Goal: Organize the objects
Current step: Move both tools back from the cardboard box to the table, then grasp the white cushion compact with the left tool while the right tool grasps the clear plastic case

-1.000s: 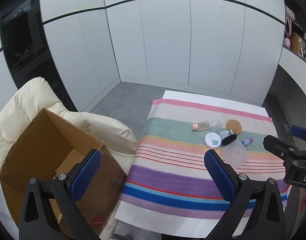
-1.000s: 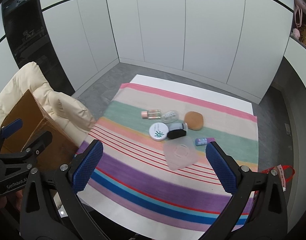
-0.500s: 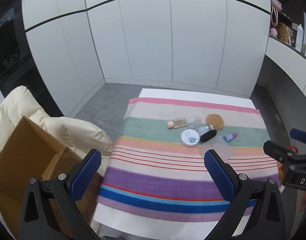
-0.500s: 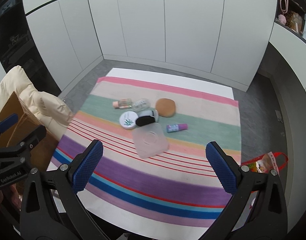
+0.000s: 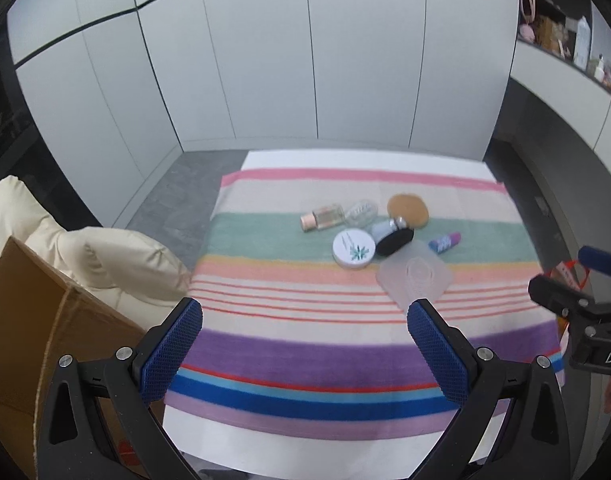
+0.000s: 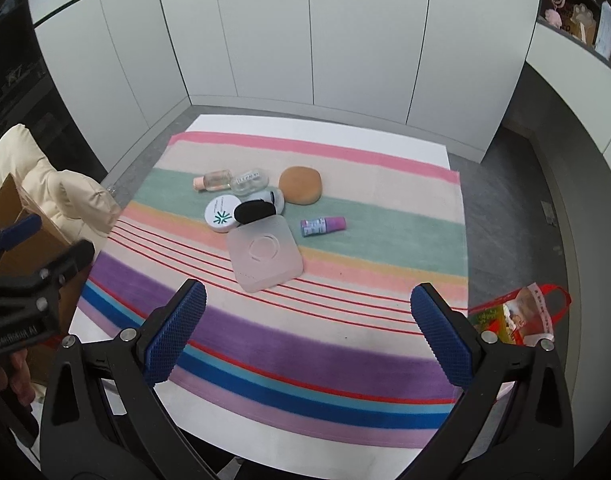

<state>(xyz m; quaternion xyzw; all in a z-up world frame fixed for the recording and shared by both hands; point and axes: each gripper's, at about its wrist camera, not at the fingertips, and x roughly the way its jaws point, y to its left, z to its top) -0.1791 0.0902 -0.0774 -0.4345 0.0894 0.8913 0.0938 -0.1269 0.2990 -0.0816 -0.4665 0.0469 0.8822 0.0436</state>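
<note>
Left gripper (image 5: pixel 304 350): one, fingers spread, empty.
Right gripper (image 6: pixel 308 334): one, fingers spread, empty.
Bottles (image 6: pixel 213 179): two, lying mid-cloth.
Round tin (image 6: pixel 222 213): one, beside bottles.
Square lid (image 6: pixel 264 253): one, nearest grippers.
Striped cloth (image 6: pixel 345 344): one, under everything.

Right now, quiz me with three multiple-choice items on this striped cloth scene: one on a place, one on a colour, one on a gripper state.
1. Where does the small purple tube lie relative to the frosted square plastic lid?
A. on top of it
B. apart, toward the right edge of the cloth
C. inside the brown cardboard box

2. What colour is the leaf mark on the round white compact?
A. green
B. red
C. yellow

3. How does the right gripper stand?
A. shut on the tube
B. shut on nothing
C. open and empty

Answers: 1 B, bare cloth shows between tube and lid; 2 A, the printed sprig is green; 3 C, its blue pads stand wide apart with only the striped cloth between them.
</note>
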